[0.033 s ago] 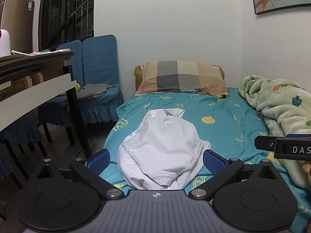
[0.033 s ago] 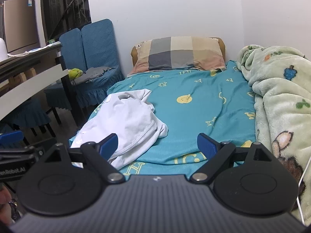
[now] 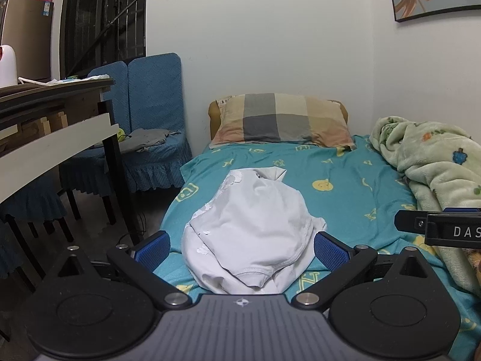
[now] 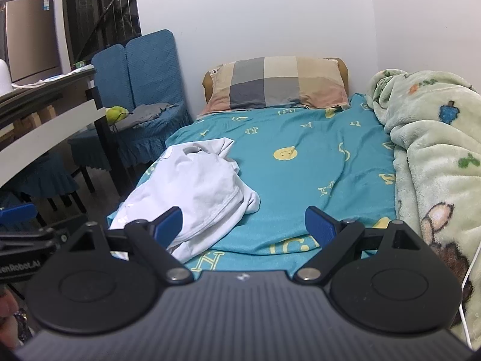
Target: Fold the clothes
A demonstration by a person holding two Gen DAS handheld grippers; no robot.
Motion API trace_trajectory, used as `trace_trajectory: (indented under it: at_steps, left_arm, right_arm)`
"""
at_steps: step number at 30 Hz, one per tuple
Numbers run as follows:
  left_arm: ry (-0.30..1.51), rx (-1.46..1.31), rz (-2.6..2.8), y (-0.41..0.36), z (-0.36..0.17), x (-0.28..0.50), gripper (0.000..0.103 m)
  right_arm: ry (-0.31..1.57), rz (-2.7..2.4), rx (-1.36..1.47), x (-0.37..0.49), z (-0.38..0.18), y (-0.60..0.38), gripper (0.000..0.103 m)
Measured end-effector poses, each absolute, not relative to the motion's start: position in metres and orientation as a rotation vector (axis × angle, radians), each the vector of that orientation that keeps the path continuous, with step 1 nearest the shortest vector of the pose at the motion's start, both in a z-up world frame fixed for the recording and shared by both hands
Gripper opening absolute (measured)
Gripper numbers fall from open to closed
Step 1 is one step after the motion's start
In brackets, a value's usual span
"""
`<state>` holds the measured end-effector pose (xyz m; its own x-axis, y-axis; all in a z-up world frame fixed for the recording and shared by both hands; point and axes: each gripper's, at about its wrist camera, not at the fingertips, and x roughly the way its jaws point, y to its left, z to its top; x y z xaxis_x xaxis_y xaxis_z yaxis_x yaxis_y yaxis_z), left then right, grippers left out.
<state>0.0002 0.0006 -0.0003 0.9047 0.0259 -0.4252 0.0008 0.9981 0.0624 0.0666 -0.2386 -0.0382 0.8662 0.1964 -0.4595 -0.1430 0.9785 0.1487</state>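
garment: white shirt (image 3: 249,228), crumpled heap on near left part of teal bed sheet (image 3: 345,189)
left gripper (image 3: 242,249): jaws wide, nothing held, shirt heap seen between the fingers
right gripper (image 4: 243,224): jaws wide, empty, shirt at its left finger
pillow (image 3: 282,120): at head of bed
blanket (image 4: 433,156): bunched along right side

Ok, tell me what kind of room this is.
Most likely a small bedroom in a home: a bed with a checked pillow against the wall, a fleece blanket bunched along one side, and covered chairs beside it.
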Motion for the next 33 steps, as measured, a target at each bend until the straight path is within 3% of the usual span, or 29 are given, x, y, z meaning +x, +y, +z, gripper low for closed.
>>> trace_trajectory:
  at_steps: [33]
  left_arm:
    - [0.44, -0.026, 0.009, 0.009, -0.022, -0.001, 0.103]
  right_arm:
    - [0.496, 0.183, 0.156, 0.07, -0.046, -0.245, 0.09]
